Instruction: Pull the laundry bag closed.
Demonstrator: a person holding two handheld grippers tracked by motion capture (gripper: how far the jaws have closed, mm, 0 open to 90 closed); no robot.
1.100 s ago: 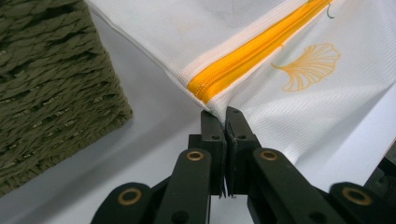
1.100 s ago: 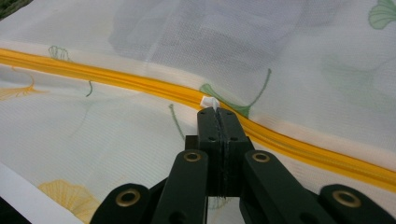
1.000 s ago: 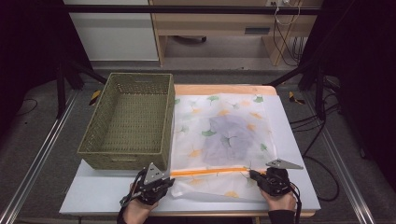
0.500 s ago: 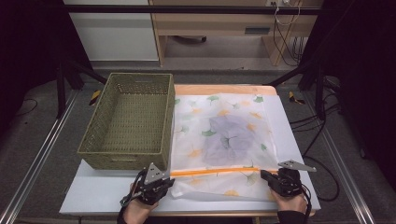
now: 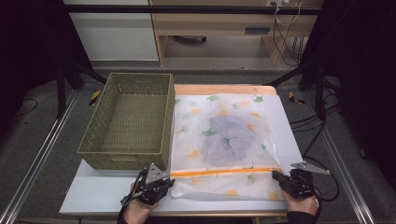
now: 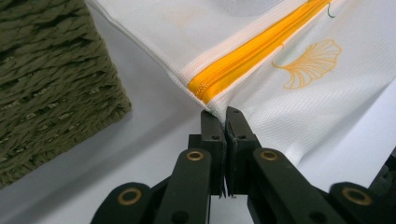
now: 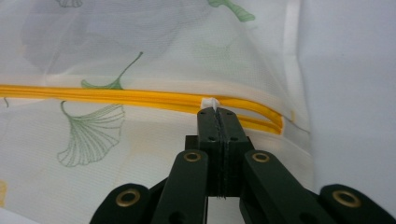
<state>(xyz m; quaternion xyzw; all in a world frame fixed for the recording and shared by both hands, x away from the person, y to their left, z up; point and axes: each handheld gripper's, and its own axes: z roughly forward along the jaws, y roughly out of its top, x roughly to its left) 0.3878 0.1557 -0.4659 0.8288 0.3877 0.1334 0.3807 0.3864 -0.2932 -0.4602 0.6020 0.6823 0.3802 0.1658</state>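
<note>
green basket (image 5: 125, 122) sits just beside the mesh bag (image 5: 223, 140).

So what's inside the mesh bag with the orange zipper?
Through the mesh bag a greyish bundle, seemingly fabric, shows as a shadow near the middle. The printed mesh blurs it, so what it is or whether it's one piece can't be told.

Both grippers low at the near edge — left gripper (image 5: 164, 179) and right gripper (image 5: 276, 176) fingers closed.
</note>
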